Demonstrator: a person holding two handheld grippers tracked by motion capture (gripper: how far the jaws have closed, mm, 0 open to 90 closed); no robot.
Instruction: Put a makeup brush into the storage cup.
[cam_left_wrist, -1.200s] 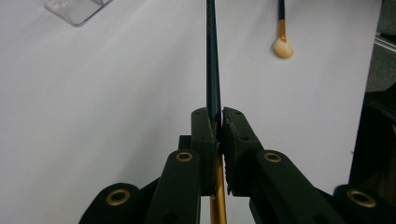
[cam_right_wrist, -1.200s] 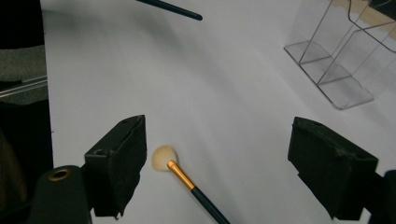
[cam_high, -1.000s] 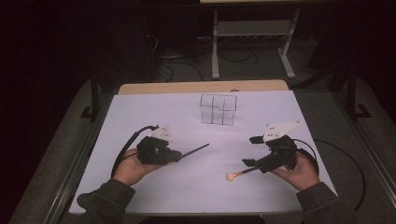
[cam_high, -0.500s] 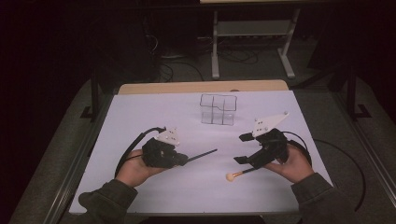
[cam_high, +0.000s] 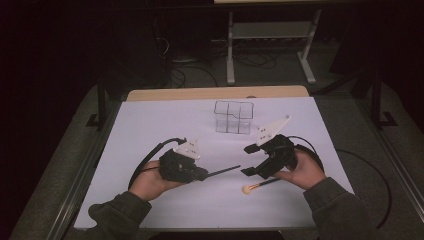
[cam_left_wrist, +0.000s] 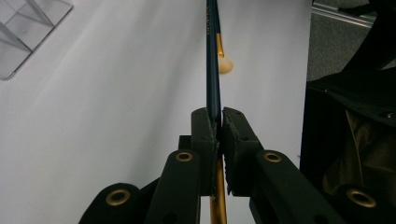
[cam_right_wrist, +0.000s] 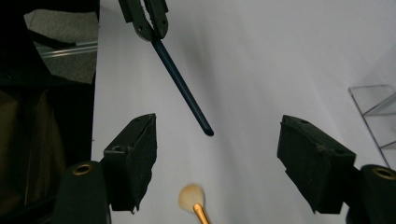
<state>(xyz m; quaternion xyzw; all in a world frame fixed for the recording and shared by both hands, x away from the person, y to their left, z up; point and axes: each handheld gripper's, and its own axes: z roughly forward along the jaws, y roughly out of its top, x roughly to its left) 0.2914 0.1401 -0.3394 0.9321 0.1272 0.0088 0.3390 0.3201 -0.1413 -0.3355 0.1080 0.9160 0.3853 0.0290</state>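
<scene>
1. The dark blue brush handle (cam_high: 222, 173) is pinched between the closed jaws of the left gripper (cam_left_wrist: 218, 128) and sticks out level over the table toward the right gripper (cam_high: 251, 161); its free tip hangs in the air, well short of the other hand's jaws.
2. In the right gripper view, that tip (cam_right_wrist: 208, 132) points between the right gripper's two pads (cam_right_wrist: 135, 158), which stand wide apart with nothing between them; they have just been closing a little.
3. A second brush with a pale, fluffy head (cam_high: 246, 189) lies flat on the table, just below the right gripper and in front of the right hand (cam_high: 300, 172).
4. A clear compartmented organiser (cam_high: 233, 117) stands farther back near the middle, well apart from both grippers, with open sheet between.
5. The white sheet (cam_high: 150, 130) covers most of the table; a strip of wooden tabletop (cam_high: 200, 93) shows along the far edge, and a metal rail (cam_high: 80, 185) runs down the left side.
6. Beyond is a dark floor with cables (cam_high: 185, 75) and a pale metal stand (cam_high: 270, 35).
</scene>
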